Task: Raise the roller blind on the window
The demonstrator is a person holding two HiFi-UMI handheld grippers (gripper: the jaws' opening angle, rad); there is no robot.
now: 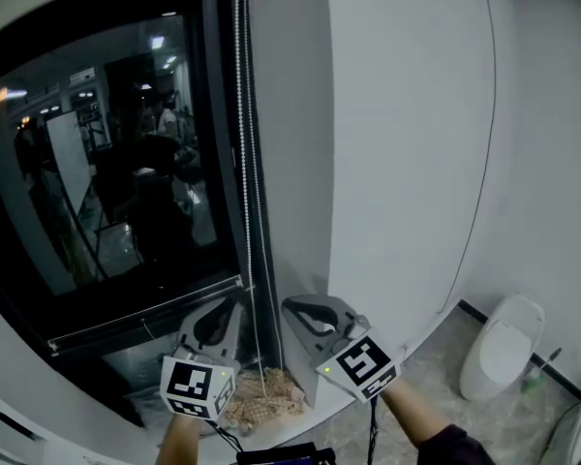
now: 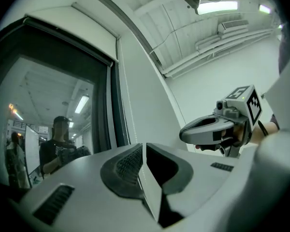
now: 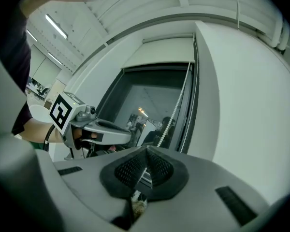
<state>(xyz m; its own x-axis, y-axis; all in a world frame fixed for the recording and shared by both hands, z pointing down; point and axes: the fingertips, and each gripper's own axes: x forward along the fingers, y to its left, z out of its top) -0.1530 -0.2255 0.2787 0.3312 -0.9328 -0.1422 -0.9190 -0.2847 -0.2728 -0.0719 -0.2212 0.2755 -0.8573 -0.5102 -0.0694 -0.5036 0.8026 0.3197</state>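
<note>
Clenching on bead chain [image 1: 242, 143] by window [image 1: 107, 192]: L tool [image 2: 144, 146]. R tool [image 3: 146, 150] clenched too, nothing in it.

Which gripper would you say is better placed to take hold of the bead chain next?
Probably the left gripper: the bead chain hangs right beside its closed jaw tips, while the right gripper, also closed, sits further towards the wall. It must open first.

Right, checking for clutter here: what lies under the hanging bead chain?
A tan, shredded-looking pile lies below the bead chain. The left hand-held gripper covers its left edge, so its full extent is hidden.
</note>
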